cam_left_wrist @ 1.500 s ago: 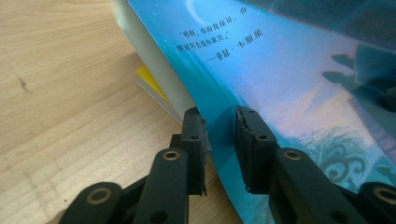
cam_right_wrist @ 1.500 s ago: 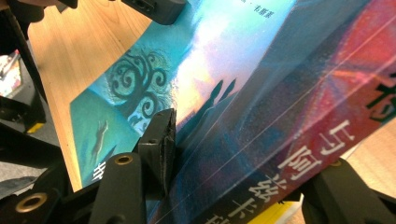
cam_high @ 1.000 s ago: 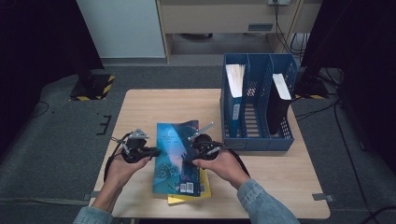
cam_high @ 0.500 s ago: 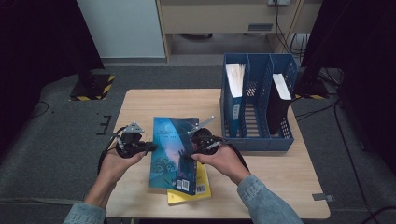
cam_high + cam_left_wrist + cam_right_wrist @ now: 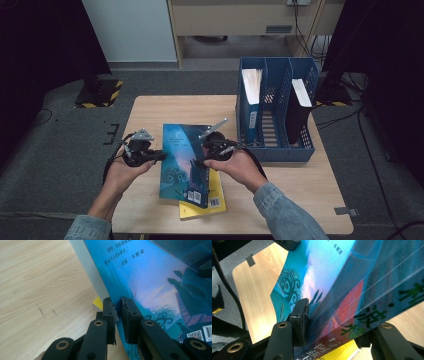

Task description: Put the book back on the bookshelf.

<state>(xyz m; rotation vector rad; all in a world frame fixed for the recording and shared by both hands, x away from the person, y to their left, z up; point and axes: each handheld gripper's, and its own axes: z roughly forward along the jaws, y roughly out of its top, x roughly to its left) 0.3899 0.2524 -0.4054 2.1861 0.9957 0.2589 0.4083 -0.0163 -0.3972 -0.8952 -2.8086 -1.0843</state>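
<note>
A blue book [image 5: 186, 160] with a sea picture on its cover is held tilted above the wooden table [image 5: 150, 110] between both grippers. My left gripper [image 5: 161, 155] is shut on the book's left edge; in the left gripper view the jaws [image 5: 118, 308] pinch the thin cover of the blue book [image 5: 155, 277]. My right gripper [image 5: 205, 152] is shut across the thick spine side of the blue book [image 5: 324, 270], one pad [image 5: 299, 312] pressed on the cover. Under it a yellow book [image 5: 210, 202] lies flat on the table.
A blue file holder [image 5: 277, 145] stands at the table's right, with a white-paged book [image 5: 252, 85] in its left slot and a black folder [image 5: 297, 107] in its right slot. Dark floor surrounds the table.
The right gripper has risen a little with the book's spine side, so the book tilts more. The left gripper keeps its hold on the left edge.
</note>
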